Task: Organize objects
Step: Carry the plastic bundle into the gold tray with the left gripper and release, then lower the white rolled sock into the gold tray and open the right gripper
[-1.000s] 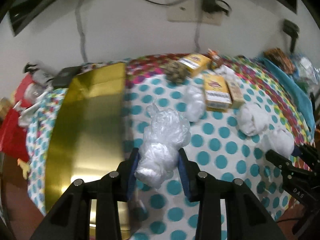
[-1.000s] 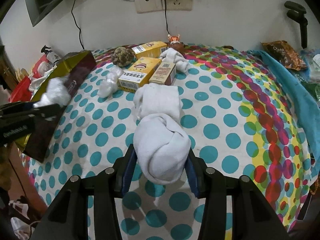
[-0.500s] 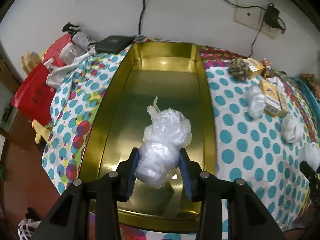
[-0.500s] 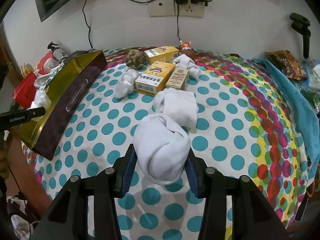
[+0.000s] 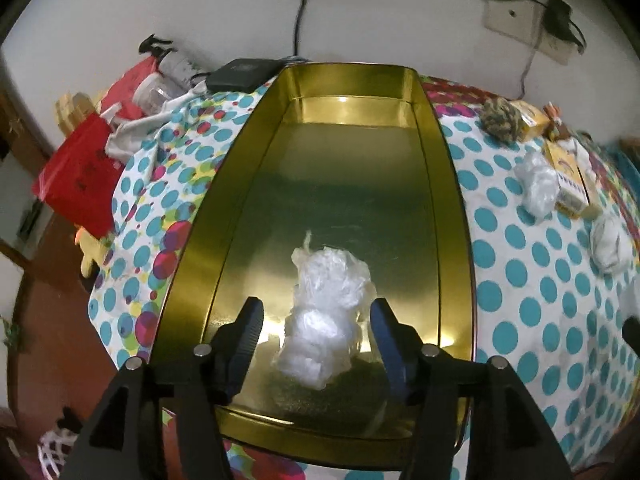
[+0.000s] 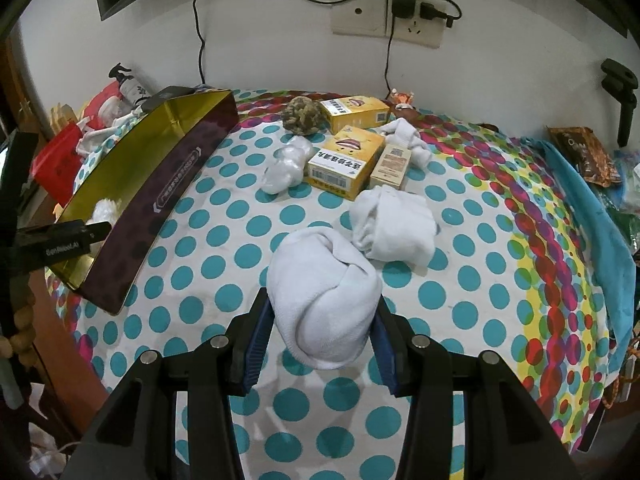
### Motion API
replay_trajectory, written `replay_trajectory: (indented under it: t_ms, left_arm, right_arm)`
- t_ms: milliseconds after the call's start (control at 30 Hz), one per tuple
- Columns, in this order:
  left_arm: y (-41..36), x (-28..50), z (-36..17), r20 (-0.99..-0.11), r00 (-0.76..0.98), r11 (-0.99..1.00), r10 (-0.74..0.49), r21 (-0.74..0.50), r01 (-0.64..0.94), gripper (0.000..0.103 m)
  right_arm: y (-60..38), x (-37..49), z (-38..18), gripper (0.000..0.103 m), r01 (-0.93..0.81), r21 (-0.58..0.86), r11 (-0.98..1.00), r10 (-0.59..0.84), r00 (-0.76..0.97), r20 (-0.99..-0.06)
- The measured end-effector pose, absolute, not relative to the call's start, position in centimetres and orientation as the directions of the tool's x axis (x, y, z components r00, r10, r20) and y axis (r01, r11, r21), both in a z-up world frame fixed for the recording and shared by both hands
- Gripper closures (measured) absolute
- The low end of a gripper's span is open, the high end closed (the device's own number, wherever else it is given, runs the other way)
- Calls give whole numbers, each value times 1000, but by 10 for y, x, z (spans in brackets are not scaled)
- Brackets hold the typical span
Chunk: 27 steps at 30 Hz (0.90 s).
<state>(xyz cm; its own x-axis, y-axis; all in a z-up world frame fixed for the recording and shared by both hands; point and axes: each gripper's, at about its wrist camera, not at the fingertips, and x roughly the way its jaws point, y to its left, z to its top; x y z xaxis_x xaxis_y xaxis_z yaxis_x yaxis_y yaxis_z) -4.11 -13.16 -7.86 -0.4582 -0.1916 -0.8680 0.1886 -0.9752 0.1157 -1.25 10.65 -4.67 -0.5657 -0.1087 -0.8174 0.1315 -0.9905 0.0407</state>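
A crumpled clear plastic bag (image 5: pixel 326 312) rests on the floor of the long gold tin (image 5: pixel 452 208), near its front end. My left gripper (image 5: pixel 318 328) hangs over it with its jaws opening; the bag is between the pads, which no longer press on it. In the right wrist view the tin (image 6: pixel 168 184) stands at the table's left, with the bag (image 6: pixel 105 209) and the left gripper (image 6: pixel 76 236) at its near end. My right gripper (image 6: pixel 322 328) is shut on a rolled white sock bundle (image 6: pixel 320 280), held above the dotted tablecloth (image 6: pixel 224 264).
On the cloth lie a second white sock roll (image 6: pixel 396 224), another plastic bag (image 6: pixel 286 164), two yellow boxes (image 6: pixel 346 162), a small beige box (image 6: pixel 392 164) and a brown ball (image 6: pixel 301 115). A red bag (image 5: pixel 80 172) sits left of the tin; a blue cloth (image 6: pixel 580 208) lies right.
The left gripper swung from over the tablecloth to over the tin, lowered the plastic bag into it, and its jaws spread apart. The right gripper drew back slightly, still holding the sock roll.
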Motion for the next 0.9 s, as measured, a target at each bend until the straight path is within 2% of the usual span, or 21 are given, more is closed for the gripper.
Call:
replay_trajectory:
  t_ms: [167,500,600,767,900]
  left_arm:
    - [-138,-33,-77,-862,-475,-975,-178,91,201,46]
    - [-145,26,-58,-785,-592,-958,-182,6,287,45]
    - [-140,38,-52,-778,-596,-955,-197,15,296,41]
    - [-140,55,-43,-776,-598,-951,-200,6,310,41]
    - [-144,67,-45,-789,-575,-941,-214,10,337,41]
  right_arm:
    - [95,-12,-47,59,149,37,-988,-116,-564,-818]
    - [61,-28,-38,59,230,40,-972,-167,-564,-809]
    - [35,-39,-28,59,292,51,-955,-216,-568,-794]
    - [-29,-55,-7,59,431,14,-902,-295,-592,-750]
    - [-74,-73,-5,59,508,42,-861,-360,-549,-754]
